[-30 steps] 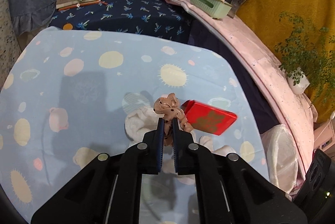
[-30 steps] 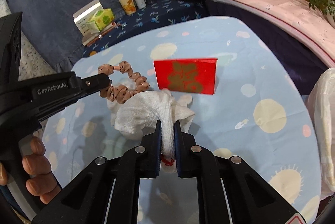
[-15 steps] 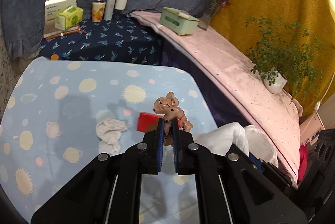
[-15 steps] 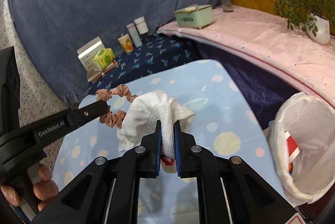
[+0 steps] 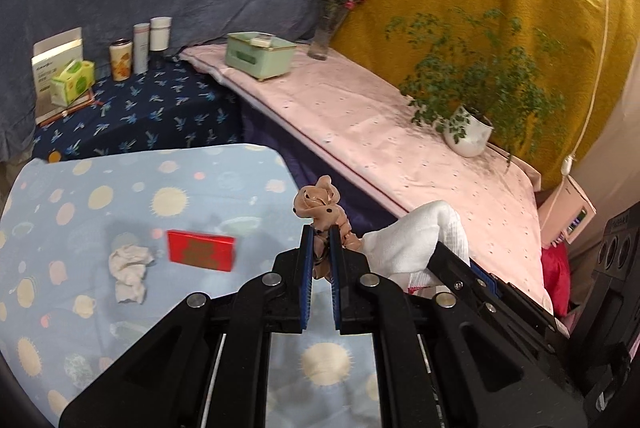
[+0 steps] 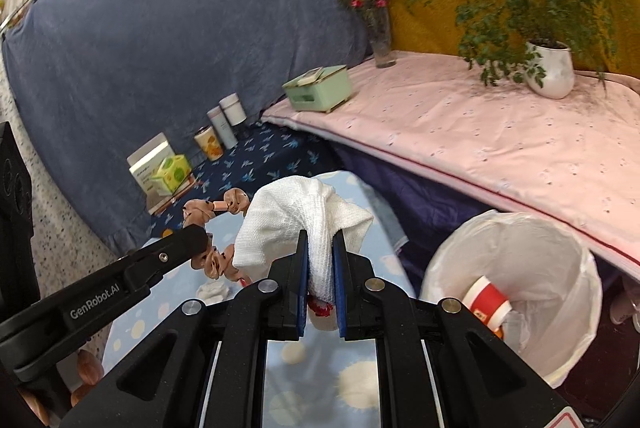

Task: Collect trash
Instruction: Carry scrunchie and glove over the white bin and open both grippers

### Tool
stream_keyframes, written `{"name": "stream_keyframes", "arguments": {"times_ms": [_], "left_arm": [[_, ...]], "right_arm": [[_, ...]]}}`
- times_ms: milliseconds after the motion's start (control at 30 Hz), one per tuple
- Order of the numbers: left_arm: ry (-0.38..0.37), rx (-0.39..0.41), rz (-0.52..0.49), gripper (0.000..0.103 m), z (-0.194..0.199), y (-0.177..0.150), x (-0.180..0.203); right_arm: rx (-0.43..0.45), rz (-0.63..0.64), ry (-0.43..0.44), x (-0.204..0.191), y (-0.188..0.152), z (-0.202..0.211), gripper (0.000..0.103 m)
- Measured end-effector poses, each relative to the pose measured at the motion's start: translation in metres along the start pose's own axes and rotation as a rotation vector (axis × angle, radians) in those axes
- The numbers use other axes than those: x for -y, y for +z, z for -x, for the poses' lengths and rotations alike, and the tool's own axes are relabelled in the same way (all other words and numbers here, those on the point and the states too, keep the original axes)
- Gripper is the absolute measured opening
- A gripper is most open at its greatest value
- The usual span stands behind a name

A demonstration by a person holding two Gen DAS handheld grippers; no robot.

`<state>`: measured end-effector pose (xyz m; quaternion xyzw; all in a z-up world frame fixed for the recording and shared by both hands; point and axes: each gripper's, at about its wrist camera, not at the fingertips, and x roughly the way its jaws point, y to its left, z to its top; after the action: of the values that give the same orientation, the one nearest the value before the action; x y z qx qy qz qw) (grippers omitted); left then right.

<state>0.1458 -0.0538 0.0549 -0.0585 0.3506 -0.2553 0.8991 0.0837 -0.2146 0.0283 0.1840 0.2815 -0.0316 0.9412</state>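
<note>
- The left tool (image 5: pixel 319 240) is clenched on a tan, dark-spotted scrunchie (image 5: pixel 322 201), which stands up from between its blue pads, lifted off the desk (image 5: pixel 224 171)
- The right tool (image 6: pixel 320 248) is clenched on a white cloth (image 6: pixel 292 216); the cloth bunches above the pads and drapes to both sides (a bit of red shows at its lower end)
- In the right wrist view the left tool comes in from the left, with the scrunchie just beside the white cloth
- A bin lined with a white bag (image 6: pixel 516 292) stands beside the desk, below and to the right of the right tool; a red-and-white paper cup (image 6: pixel 486 302) lies inside it
- On the light blue, sun-patterned desk cloth there lie a crumpled white tissue (image 5: pixel 130 270) and a flat red packet with gold print (image 5: pixel 200 250), near each other but apart
- Further back, a green box (image 5: pixel 260 55) and a potted plant (image 5: pixel 470 131) sit on the pink-covered surface
</note>
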Motion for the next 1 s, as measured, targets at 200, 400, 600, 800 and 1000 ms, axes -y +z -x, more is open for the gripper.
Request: {"name": "stream_keyframes", "arguments": {"times_ms": [200,400,600,800,1000], "left_arm": [[-0.052,-0.014,-0.057,0.007,-0.008,-0.003,0.041],[-0.096,-0.046,-0.096,0.008,-0.023,-0.010,0.076],[-0.124,-0.095,-0.127,0.008,-0.042,-0.020,0.100],[-0.151,-0.142,-0.153,0.008,-0.059,-0.028,0.120],[-0.156,-0.165,-0.161,0.020,-0.073,-0.036,0.131]], "right_arm": [[0.038,-0.052,-0.049,0.039,0.007,0.020,0.010],[0.058,-0.106,-0.102,0.075,0.007,0.033,0.010],[0.062,-0.164,-0.147,0.111,0.004,0.041,0.010],[0.061,-0.200,-0.178,0.137,0.001,0.044,0.010],[0.047,-0.227,-0.198,0.156,-0.002,0.043,0.012]]}}
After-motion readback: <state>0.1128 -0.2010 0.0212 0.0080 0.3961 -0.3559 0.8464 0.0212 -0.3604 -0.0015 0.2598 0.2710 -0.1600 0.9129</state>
